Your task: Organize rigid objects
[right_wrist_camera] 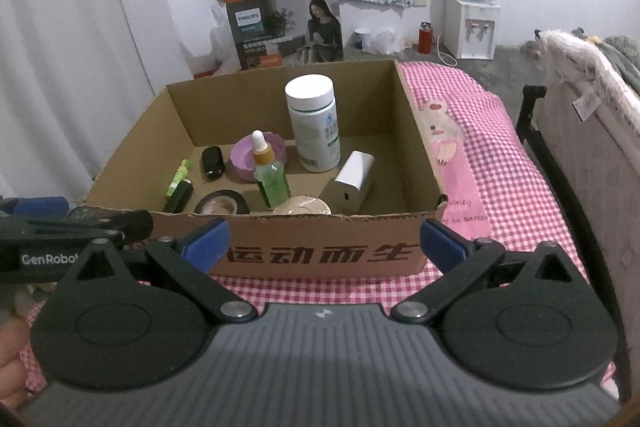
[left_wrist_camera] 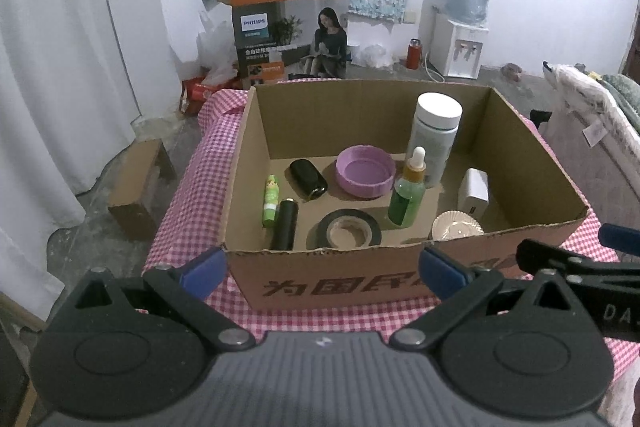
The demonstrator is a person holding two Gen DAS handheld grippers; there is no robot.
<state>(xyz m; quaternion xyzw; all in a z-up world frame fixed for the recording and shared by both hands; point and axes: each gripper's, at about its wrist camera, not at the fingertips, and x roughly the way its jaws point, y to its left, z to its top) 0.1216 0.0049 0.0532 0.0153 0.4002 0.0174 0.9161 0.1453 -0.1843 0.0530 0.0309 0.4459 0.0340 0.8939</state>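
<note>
1. The cardboard box (left_wrist_camera: 352,279) sits on a pink checked cloth (left_wrist_camera: 188,211) over the tabletop, its open top facing up and its near wall just ahead of both claws.
2. The left claw (left_wrist_camera: 322,267) is released, blue fingertips (left_wrist_camera: 202,273) spread wide, holding nothing, just short of the box's near wall.
3. The right claw (right_wrist_camera: 324,241) is likewise released and empty, fingertips (right_wrist_camera: 442,241) apart in front of the near wall.
4. Inside, along the left wall: a green tube (left_wrist_camera: 271,201) and a black cylinder (left_wrist_camera: 285,225) lie side by side, with a black cap-like piece (left_wrist_camera: 308,177) behind them.
5. In the middle: a purple lid (left_wrist_camera: 365,170) toward the back, a roll of black tape (left_wrist_camera: 344,229) lying flat near the front wall, and a green dropper bottle (left_wrist_camera: 408,191) standing upright between them, to their right.
6. A tall white-capped bottle (left_wrist_camera: 434,135) stands upright just behind the dropper bottle.
7. Toward the right: a white charger block (right_wrist_camera: 352,181) and a ribbed pale disc (right_wrist_camera: 302,205) close against the front wall.
8. The box floor is bare at the back right corner and along the right wall.
9. In the right wrist view the cloth lies open to the right of the box, up to the tabletop's right edge.
</note>
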